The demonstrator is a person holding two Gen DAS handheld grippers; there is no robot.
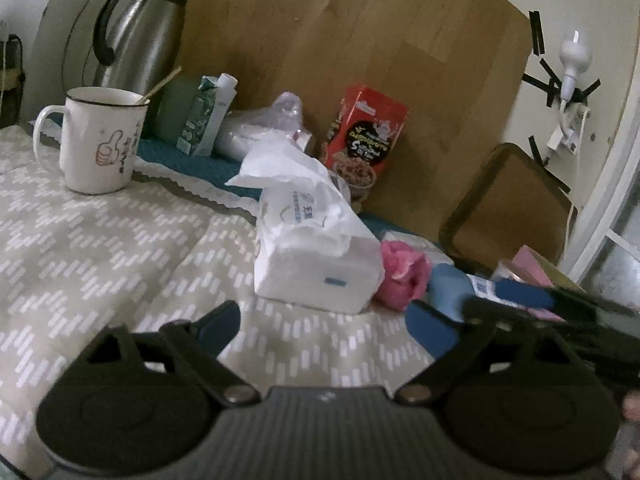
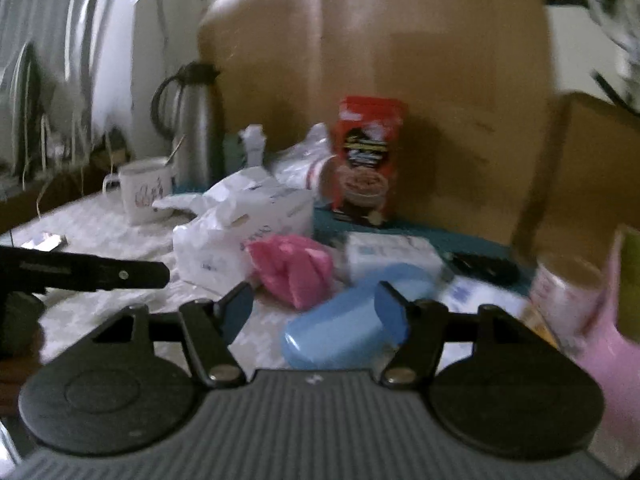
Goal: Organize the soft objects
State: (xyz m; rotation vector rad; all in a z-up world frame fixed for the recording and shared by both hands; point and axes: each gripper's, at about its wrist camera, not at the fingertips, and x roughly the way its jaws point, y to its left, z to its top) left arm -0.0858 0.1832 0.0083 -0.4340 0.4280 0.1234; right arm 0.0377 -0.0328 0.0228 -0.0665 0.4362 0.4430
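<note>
Patterned cloth covers the bench [image 1: 100, 248]; both the left claw [image 1: 324, 320] and right claw [image 2: 316, 312] are held wide, empty. The pink cloth [image 2: 292, 272] should be approached squarely.

Left gripper [image 1: 326, 324], right gripper [image 2: 316, 310]: black linkage arms, silver pivot screws, blue finger pads [image 2: 236, 314], round black discs, grey ribbed housing

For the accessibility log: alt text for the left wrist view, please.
Open left tool faces a white tissue pack on a patterned cloth, a pink crumpled wad beside it. Mug, steel flask and red box stand behind.
</note>
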